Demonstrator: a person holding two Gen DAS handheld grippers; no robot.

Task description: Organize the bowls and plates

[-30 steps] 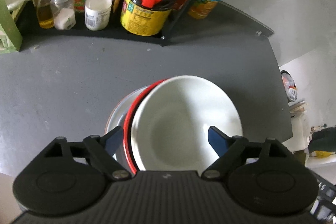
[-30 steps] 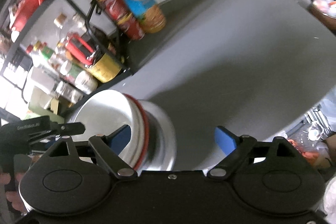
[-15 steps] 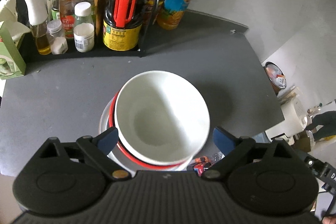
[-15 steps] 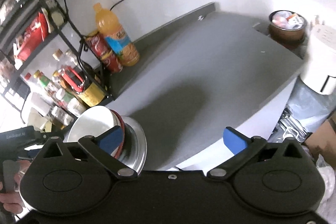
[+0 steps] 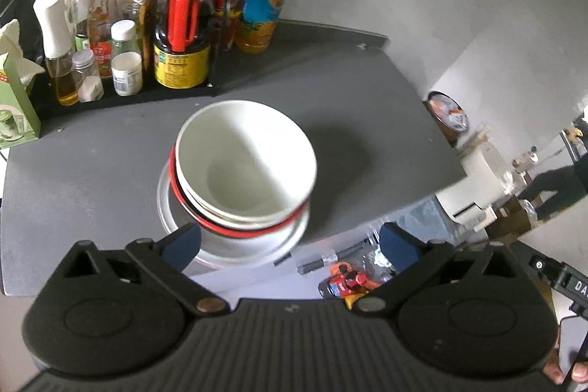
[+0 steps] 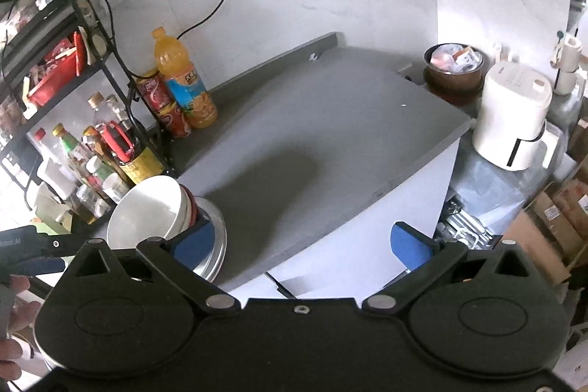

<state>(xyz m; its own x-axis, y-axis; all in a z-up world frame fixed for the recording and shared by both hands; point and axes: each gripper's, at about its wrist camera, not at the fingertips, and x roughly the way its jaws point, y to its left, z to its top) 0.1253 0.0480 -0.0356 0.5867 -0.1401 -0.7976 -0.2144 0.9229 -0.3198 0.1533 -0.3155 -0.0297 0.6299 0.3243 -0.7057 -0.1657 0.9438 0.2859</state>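
Jaws of the left gripper point(image 5: 290, 241) stand spread wide, grasping nothing; both blue pads are clear of the crockery, above the front edge of the worktop point(image 5: 92, 168). Jaws of the right gripper point(image 6: 303, 243) are likewise released and empty, one pad in line with the stack, the other over the worktop's front edge.

Stack: a white bowl point(image 5: 246, 160) sits uppermost, tilted, nested in a red-rimmed bowl point(image 5: 183, 201), which rests on a metal plate point(image 5: 235, 245). The stack stands close to the front edge of the worktop, toward its left side.

Along the rear left edge, a black rack point(image 5: 220, 24) holds condiment bottles point(image 5: 99, 13) and a dark jar with a red handle point(image 5: 182, 43). An orange drink bottle point(image 5: 264, 6) stands beside the rack against the wall.

Beyond the worktop's right edge: a white appliance point(image 6: 514, 116) and a brown bowl of packets point(image 6: 454, 68).
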